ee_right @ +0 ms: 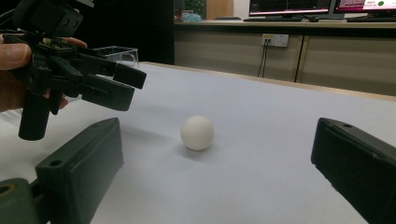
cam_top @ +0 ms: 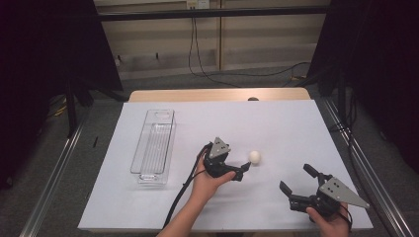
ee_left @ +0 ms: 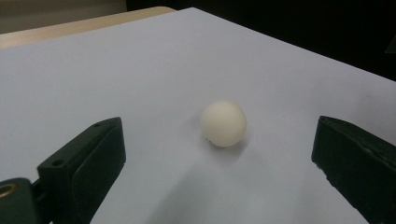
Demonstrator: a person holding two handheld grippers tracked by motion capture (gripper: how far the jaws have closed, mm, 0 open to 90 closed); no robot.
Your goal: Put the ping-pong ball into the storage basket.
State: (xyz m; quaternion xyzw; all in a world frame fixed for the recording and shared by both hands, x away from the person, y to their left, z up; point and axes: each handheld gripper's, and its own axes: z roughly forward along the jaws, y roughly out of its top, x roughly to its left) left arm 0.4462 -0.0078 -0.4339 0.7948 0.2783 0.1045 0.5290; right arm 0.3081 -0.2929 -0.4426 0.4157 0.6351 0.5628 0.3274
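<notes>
A small white ball [cam_top: 255, 157] is seen resting on the white-covered surface [cam_top: 296, 128], roughly at its middle and slightly toward the person's side, well apart from the clear plastic bin [cam_top: 153, 147] that lies lengthwise at the left. The left gripper [cam_top: 243, 168] is held low just beside the ball, its fingers [ee_left: 84, 163] spread wide open and empty; in the left gripper view the ball [ee_left: 223, 123] is found straight ahead of the gap, a little beyond the fingertips and not yet between them. The right gripper [cam_top: 296, 180] is held farther off, near the front right of the surface, its fingers [ee_right: 79, 170] likewise parted and holding nothing; from the right gripper view the ball [ee_right: 197, 132] is seen ahead and between the lines of the two fingers, but at a greater remove, with the left gripper [ee_right: 128, 86] poised above and to one side of it. The left hand is therefore judged the nearer, and the grasp is most likely to be made by it. Since a ball has no long axis, no particular turn of the wrist is called for (only a short advance along the fingers' own line, so that the ball is brought between them before they are closed); a careless nudge could set it rolling
</notes>
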